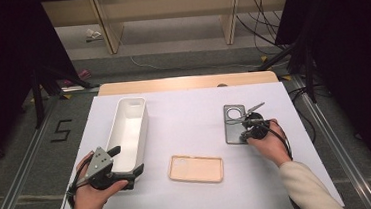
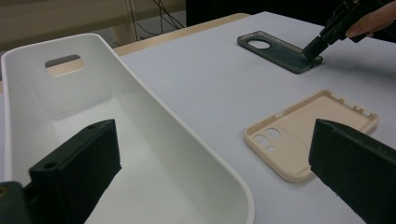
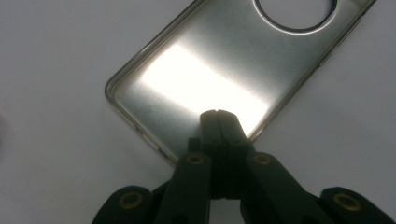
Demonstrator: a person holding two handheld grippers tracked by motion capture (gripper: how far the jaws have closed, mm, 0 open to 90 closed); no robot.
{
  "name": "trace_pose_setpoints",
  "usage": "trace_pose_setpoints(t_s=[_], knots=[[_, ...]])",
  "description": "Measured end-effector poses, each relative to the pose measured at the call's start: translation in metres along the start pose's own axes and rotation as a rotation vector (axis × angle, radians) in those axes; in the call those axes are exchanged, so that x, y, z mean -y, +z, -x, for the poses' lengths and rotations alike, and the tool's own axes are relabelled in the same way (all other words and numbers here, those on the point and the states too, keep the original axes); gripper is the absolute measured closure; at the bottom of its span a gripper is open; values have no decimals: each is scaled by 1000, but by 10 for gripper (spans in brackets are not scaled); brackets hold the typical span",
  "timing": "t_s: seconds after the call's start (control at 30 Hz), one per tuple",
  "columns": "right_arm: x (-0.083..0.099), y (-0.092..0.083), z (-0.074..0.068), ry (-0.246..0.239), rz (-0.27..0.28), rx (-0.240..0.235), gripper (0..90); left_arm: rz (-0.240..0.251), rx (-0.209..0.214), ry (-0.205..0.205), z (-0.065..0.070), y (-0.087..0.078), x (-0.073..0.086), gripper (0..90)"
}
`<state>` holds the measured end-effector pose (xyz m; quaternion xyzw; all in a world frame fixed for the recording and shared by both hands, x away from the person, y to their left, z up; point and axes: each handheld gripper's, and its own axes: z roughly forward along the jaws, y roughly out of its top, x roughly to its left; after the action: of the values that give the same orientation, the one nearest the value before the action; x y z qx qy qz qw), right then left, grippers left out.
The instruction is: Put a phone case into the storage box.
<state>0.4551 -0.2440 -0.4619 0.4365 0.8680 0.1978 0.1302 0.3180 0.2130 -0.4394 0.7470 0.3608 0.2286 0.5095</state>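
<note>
Table (image 1: 189, 109): white top, wood edge at 12 o'clock. Room: dark curtains, grey floor, cables; floor marking "5" (image 1: 61, 130) at 9 o'clock. Grey phone case (image 1: 234, 125) at 3 o'clock; right gripper (image 1: 246, 136), jaws pressed together, tips apparently resting on its near end. Left gripper (image 1: 128, 161), jaws wide, astride the wall of the white bin (image 1: 130, 126) at 8 o'clock. Beige phone case (image 1: 196, 169) at 6 o'clock.

1. A peach-beige, soft plastic phone case (image 1: 196, 169) lies hollow side up near the front of the white sheet-covered table (image 1: 189, 109) — camera cut-outs at its left end.
2. A pale wooden tabletop edge (image 1: 187, 83) shows beyond the sheet.
3. On the grey floor, a black taped numeral "5" (image 1: 61, 130) sits left of the table.
4. Farther back — light wooden furniture legs (image 1: 107, 25) and loose black cables (image 1: 262, 23).
</note>
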Motion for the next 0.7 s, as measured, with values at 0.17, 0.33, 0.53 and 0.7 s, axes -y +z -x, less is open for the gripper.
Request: trace_pose_setpoints(t_s=[0.17, 0.33, 0.53, 0.7], knots=[[0, 0, 1, -3, -5, 8, 900, 0, 0, 1, 0, 0, 0, 17], [1, 0, 2, 3, -4, 7, 900, 0, 1, 0, 0, 0, 0, 17], [-1, -3, 0, -23, 17, 2, 835, 1, 1, -1, 0, 0, 0, 17], [-7, -15, -6, -193, 72, 54, 593, 0, 4, -2, 0, 0, 0, 17]])
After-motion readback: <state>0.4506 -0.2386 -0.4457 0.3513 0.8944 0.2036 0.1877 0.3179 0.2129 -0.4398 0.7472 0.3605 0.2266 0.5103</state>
